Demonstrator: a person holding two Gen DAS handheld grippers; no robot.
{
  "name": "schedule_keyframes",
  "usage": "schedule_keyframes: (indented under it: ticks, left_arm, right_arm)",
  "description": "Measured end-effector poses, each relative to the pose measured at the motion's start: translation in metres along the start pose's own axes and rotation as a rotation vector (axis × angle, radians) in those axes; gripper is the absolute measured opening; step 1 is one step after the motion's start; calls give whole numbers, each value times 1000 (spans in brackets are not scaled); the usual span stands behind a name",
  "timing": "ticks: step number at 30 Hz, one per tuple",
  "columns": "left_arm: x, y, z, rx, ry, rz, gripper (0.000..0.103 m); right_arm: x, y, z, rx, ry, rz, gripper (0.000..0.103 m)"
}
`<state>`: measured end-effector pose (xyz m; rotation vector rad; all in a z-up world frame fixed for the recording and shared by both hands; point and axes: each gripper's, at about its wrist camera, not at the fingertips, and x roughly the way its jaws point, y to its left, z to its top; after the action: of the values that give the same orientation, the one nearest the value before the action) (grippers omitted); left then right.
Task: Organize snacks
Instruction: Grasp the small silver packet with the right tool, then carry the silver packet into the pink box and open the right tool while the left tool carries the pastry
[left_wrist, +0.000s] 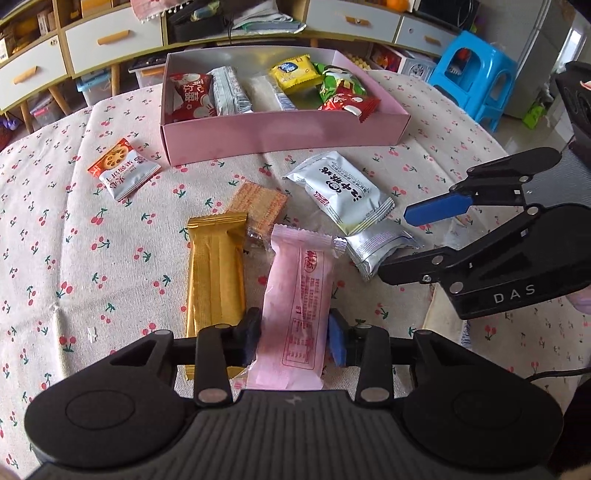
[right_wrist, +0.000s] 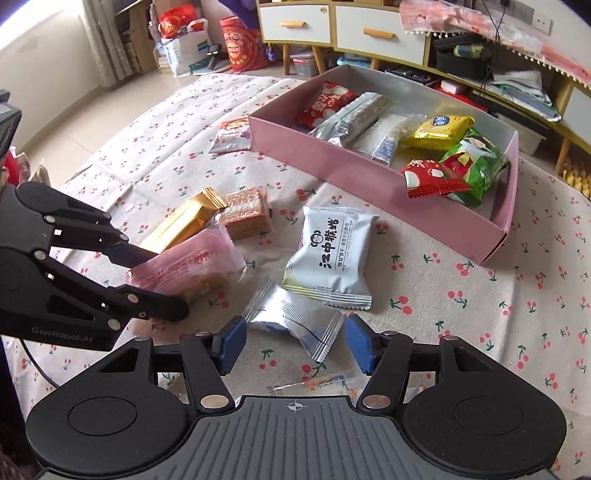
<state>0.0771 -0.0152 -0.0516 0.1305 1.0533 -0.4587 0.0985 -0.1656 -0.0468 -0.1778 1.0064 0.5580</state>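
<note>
My left gripper (left_wrist: 295, 338) is shut on a pink snack packet (left_wrist: 297, 295), which also shows in the right wrist view (right_wrist: 192, 267), just above the cloth. My right gripper (right_wrist: 293, 341) is open, with a small silver packet (right_wrist: 295, 319) between its fingers on the table. A white packet with black characters (right_wrist: 330, 254) lies just beyond it. A gold bar packet (left_wrist: 216, 273) and an orange wafer block (left_wrist: 258, 206) lie left of the pink packet. A pink box (left_wrist: 280, 131) at the back holds several snacks.
An orange-and-white biscuit packet (left_wrist: 123, 168) lies left of the box. A clear wrapper (right_wrist: 317, 384) lies under my right gripper. The table has a cherry-print cloth (left_wrist: 92, 258). A blue stool (left_wrist: 476, 74) and drawers (left_wrist: 110, 40) stand behind the table.
</note>
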Motion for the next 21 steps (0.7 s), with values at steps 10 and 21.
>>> schedule_keyframes:
  ticks: [10,21]
  left_arm:
    - [4,-7,0,47,-30,41,35]
    - [-4,-1,2,-10,-47,32,31]
  right_arm:
    - [15,12,-1,-88,-6,-40,47]
    - [5,17,0,-78,-37,-17,31]
